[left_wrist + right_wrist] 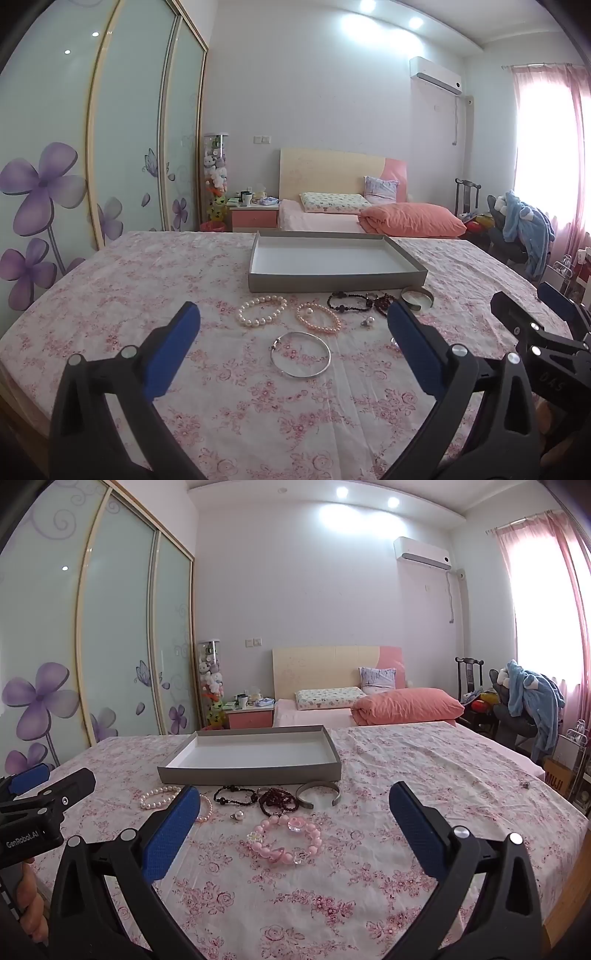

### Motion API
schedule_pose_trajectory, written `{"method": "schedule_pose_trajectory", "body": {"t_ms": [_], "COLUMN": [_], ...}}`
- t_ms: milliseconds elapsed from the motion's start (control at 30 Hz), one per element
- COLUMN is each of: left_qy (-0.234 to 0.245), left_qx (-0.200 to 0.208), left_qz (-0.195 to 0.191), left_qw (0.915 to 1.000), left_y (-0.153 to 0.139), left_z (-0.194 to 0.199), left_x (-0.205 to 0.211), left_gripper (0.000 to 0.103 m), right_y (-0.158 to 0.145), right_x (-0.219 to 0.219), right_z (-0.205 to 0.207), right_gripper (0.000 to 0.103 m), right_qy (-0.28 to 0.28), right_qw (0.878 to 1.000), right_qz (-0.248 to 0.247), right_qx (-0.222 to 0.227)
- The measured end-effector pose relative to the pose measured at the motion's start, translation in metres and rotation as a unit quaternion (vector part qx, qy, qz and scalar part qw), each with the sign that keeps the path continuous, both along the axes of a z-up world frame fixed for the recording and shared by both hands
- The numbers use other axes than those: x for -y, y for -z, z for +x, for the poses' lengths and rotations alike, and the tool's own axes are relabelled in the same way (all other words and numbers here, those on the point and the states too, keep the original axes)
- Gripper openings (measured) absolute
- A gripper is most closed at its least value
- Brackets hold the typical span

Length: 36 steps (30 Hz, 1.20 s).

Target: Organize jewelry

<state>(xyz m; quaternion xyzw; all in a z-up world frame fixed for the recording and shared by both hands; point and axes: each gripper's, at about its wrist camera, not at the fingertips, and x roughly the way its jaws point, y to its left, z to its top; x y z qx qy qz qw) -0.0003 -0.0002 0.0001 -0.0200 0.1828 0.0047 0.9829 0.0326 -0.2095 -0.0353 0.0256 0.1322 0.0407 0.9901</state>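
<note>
A bed spread with a pink floral sheet (424, 775) fills the lower half of both views, and on it, above centre frame, lies a shallow grey tray (251, 775) with a white floor, empty, its long axis running left to right across the picture.

Along the tray's near wall the jewelry is strung in a loose row: a white pearl bracelet (261, 311), a pink pearl bracelet (318, 317), dark bead bracelets (255, 798) and an open silver cuff (318, 793) just below the tray's right corner.

My left gripper (293, 325) stands as wide open as it goes, holding nothing. Dead centre between its blue pads, in the lower middle of the left view, lies a thin silver bangle (301, 354), flat on the sheet and nearer to me than the row.

My right gripper (295, 808) is equally wide and equally empty. A chunky pink bead bracelet (284, 843) with clear flower charms sits just below the line between its tips, slightly left of centre in the right view.

Each hand thus has its own nearest piece straight ahead and below; I judge the bangle the left's pick, the pink beads the right's, with the tray beyond both.

A small pearl pendant (238, 815) lies loose by the pink pearls.
</note>
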Motion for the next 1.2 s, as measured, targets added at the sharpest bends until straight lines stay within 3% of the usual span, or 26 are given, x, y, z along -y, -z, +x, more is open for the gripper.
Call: {"method": "schedule_pose_trajectory", "body": {"t_ms": [1200], "left_qy": [0.000], "left_qx": [-0.003], "left_qz": [-0.001], "left_qw": [1.0000], "left_y": [0.0001], "left_z": [0.0004], "left_x": [-0.0001], "left_gripper": [0.099], "right_y": [0.0014], "right_x": [-0.0002], "right_z": [0.0013], "right_gripper": [0.101], "right_qy": [0.000], "right_qw": [1.000], "right_qz": [0.000], "right_qx": [-0.002]}}
